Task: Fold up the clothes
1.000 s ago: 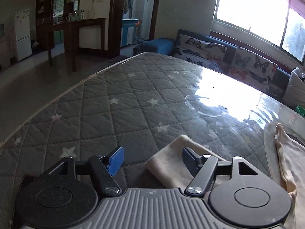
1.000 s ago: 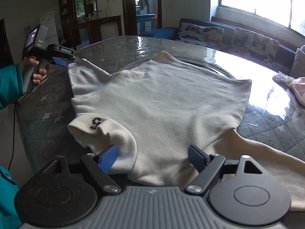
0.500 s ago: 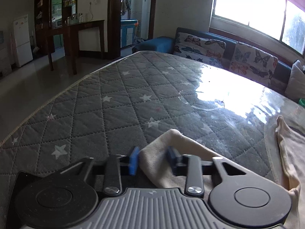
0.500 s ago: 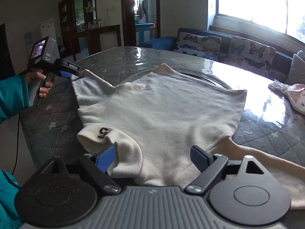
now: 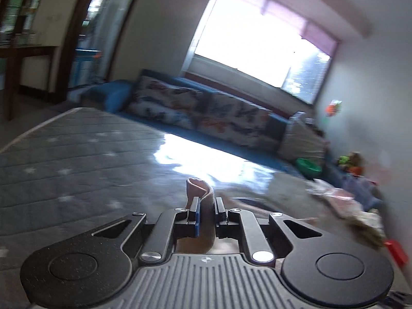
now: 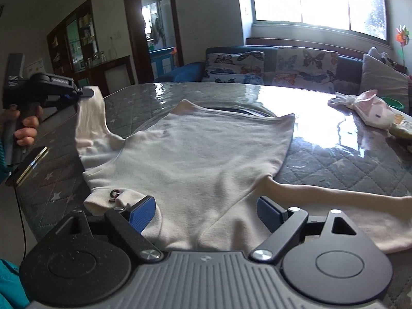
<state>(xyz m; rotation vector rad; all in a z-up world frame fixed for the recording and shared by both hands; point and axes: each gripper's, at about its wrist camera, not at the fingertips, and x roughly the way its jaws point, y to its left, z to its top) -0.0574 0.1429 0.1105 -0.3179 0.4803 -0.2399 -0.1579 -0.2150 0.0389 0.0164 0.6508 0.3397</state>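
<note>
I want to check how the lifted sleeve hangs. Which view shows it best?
The right wrist view: the sleeve hangs from the left gripper, raised off the table. The left wrist view shows only the pinched cuff end, blurred.

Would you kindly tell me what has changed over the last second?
The left gripper has just closed on the sleeve of the sweater and lifted it off the table. The right gripper remains open over the near edge, and the sweater's body stays flat.
</note>
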